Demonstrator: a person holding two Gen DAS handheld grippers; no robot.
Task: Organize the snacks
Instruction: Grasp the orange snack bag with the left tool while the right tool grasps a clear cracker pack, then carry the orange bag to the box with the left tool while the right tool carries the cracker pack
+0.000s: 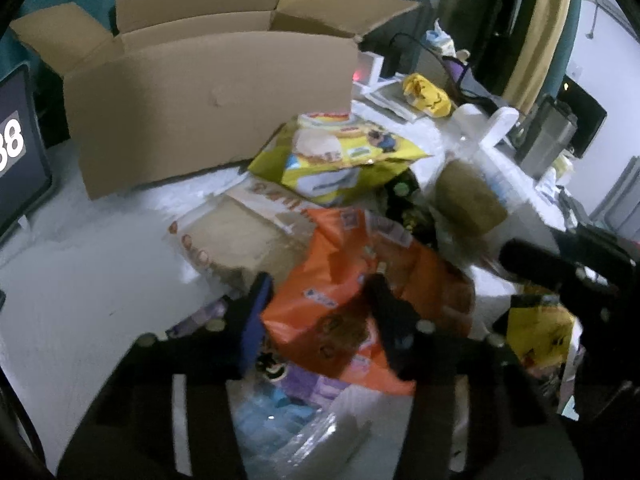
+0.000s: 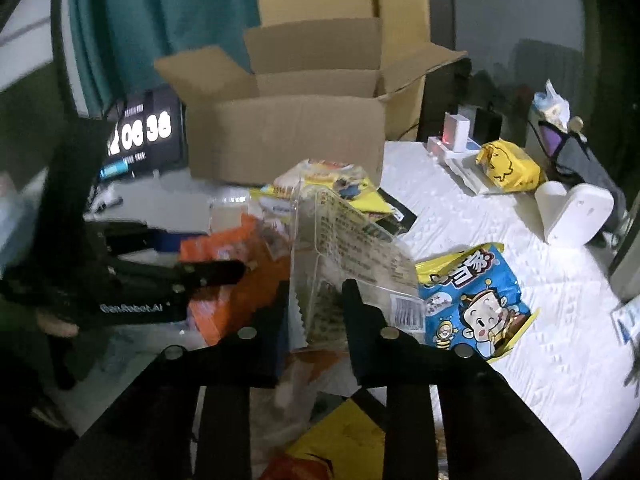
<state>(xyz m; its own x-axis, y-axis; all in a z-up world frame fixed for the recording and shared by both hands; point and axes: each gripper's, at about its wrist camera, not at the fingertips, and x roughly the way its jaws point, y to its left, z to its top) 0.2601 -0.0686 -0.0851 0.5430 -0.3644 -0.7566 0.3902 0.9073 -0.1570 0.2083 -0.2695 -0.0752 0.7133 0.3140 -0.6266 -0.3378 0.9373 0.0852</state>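
Note:
My left gripper (image 1: 320, 292) is shut on an orange snack bag (image 1: 352, 296) and holds it over the snack pile; it also shows in the right wrist view (image 2: 236, 270). My right gripper (image 2: 320, 296) is shut on a clear plastic snack packet (image 2: 352, 248) with a barcode label, lifted above the pile. An open cardboard box (image 1: 208, 108) stands behind the pile, also seen in the right wrist view (image 2: 288, 136). A yellow snack bag (image 1: 340, 152) leans against the box front. A blue cartoon snack bag (image 2: 476, 304) lies right of my right gripper.
A beige packet (image 1: 240, 236) lies under the orange bag. A digital clock screen (image 2: 144, 132) stands left of the box. A yellow duck pouch (image 2: 508, 166), a white device (image 2: 576, 212) and small white boxes (image 2: 456, 132) sit on the white cloth (image 2: 560, 320) at the right.

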